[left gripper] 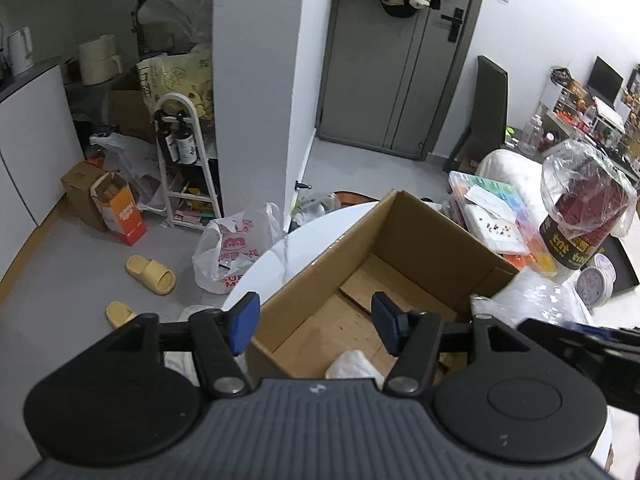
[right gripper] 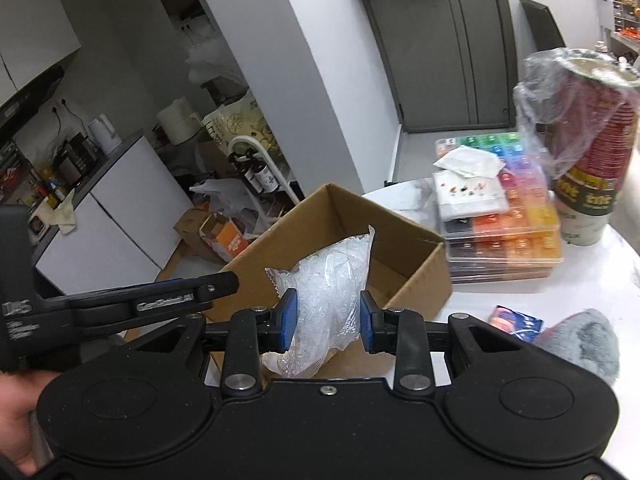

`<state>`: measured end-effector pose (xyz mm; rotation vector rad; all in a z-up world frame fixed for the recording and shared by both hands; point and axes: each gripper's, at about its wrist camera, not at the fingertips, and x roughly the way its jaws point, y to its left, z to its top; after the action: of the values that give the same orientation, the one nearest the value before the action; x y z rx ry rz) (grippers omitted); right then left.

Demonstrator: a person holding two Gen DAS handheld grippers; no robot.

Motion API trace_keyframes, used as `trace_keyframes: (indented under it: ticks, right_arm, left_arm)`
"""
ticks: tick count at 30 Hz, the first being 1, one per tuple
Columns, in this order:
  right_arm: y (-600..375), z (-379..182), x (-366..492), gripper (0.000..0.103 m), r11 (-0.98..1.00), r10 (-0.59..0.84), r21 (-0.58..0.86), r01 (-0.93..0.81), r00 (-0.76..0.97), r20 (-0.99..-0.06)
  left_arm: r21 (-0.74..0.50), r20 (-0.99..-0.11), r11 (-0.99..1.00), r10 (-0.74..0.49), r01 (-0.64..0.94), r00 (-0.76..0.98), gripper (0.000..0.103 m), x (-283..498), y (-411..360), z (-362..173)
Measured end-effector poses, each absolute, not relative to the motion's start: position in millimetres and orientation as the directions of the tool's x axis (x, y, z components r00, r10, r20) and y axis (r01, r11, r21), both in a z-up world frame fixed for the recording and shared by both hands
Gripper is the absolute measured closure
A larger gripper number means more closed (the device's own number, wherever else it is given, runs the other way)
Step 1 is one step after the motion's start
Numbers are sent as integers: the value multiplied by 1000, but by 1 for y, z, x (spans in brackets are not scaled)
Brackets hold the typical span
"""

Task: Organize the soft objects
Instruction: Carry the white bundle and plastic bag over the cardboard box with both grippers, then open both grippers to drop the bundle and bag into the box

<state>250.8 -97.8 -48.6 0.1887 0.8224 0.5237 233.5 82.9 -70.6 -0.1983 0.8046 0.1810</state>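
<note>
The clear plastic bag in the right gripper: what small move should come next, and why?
Probably carry it a little forward and lower it into the cardboard box, then release. The right gripper is shut on the clear plastic bag, held above the box's near edge, and the box is open with bare floor showing. The left gripper is open and holds nothing.

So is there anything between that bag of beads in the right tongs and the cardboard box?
Nothing visible. The right tongs hold the clear bag at the cardboard box's open top, flaps out of the way. Inside, only a white bundle lies at the near end.
</note>
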Motion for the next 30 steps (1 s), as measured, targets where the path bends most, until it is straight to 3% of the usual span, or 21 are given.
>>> trace_keyframes:
  ticks: [22, 25, 27, 30]
  right_arm:
    - [-31, -74, 284, 70, 837, 538, 364, -409, 487, -688]
    - [-23, -73, 285, 56, 847, 517, 342, -406, 485, -705]
    - [-27, -65, 278, 40, 847, 522, 350, -401, 499, -691]
    - [-33, -52, 264, 36, 841, 532, 349, -413, 517, -670]
  left_arm:
    - [-95, -729, 940, 160, -329, 666, 43, 205, 114, -66]
    - [-97, -723, 940, 160, -327, 673, 42, 201, 115, -63]
    - [-101, -716, 939, 160, -327, 679, 42, 198, 117, -61]
    - [-113, -711, 936, 158, -333, 685, 43, 194, 120, -59]
